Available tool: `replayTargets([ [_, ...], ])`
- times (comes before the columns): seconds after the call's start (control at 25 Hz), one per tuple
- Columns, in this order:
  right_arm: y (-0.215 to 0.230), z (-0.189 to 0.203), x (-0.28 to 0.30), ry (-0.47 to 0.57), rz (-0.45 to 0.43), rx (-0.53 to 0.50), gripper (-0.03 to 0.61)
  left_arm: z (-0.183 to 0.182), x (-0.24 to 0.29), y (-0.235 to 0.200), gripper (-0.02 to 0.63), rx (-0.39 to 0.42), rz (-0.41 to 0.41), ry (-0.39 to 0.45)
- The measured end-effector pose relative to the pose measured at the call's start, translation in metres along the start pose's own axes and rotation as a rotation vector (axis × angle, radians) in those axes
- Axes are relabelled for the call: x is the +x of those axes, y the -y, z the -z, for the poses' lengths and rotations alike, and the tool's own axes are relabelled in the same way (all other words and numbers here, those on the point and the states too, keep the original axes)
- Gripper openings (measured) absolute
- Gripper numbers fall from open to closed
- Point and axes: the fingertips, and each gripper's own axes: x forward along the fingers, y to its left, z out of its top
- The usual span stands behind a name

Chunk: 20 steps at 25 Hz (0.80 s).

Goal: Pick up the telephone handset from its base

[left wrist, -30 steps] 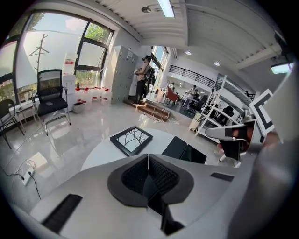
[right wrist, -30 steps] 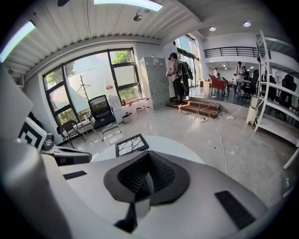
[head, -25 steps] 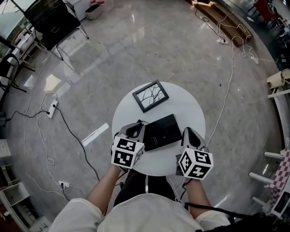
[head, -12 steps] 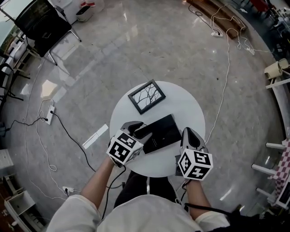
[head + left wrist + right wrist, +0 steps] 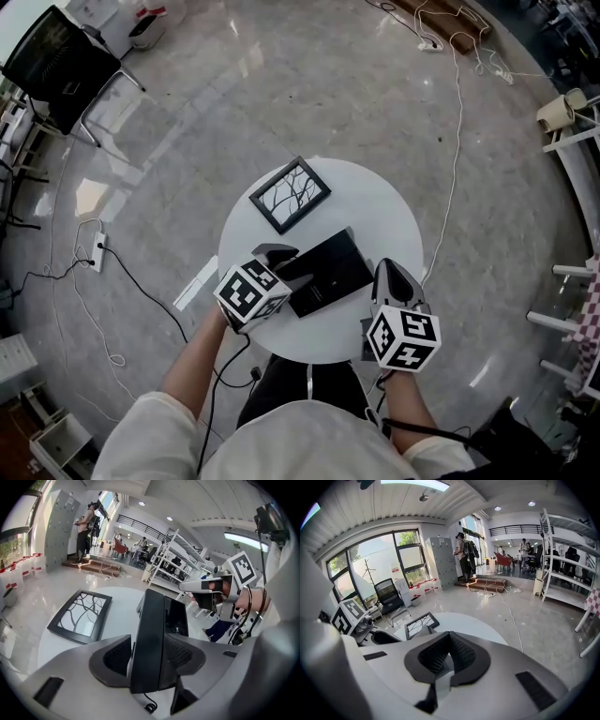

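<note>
A black telephone base (image 5: 330,270) lies on a round white table (image 5: 375,211), with the long black handset (image 5: 302,262) along its left side. In the left gripper view the handset (image 5: 149,620) runs straight between the two pads. My left gripper (image 5: 274,257) (image 5: 147,652) straddles its near end, and the jaws are opening, close beside the handset without squeezing it. The base (image 5: 177,616) shows just right of the handset. My right gripper (image 5: 392,281) (image 5: 449,641) hovers at the base's right edge, shut with nothing in it.
A black picture frame (image 5: 291,194) (image 5: 82,616) with a branch drawing lies on the table beyond the phone. The phone's coiled cord (image 5: 150,708) hangs at the near table edge. Cables (image 5: 141,281) and a black chair (image 5: 56,61) are on the floor around.
My left gripper has rolled and dropped toward the phone's left side, and its jaws now stand around the handset. The right gripper has stayed where it was.
</note>
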Motion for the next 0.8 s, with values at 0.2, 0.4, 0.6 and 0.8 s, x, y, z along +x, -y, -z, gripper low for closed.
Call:
replayTargets([
  [0.2, 0.009, 0.004, 0.000, 0.004, 0.019, 0.022, 0.025, -0.002, 0.010, 0.004, 0.229, 0.006, 0.123, -0.016],
  [0.4, 0.017, 0.010, -0.004, -0.003, 0.038, 0.040, 0.025, -0.006, 0.010, -0.004, 0.227, -0.046, 0.208, -0.038],
  [0.6, 0.024, 0.013, -0.004, -0.009, 0.042, 0.048, 0.024, -0.013, 0.019, 0.005, 0.229, 0.012, 0.222, -0.065],
  [0.8, 0.026, 0.010, -0.006, -0.007, 0.035, 0.044, 0.025, -0.013, 0.025, 0.015, 0.224, 0.054, 0.229, -0.109],
])
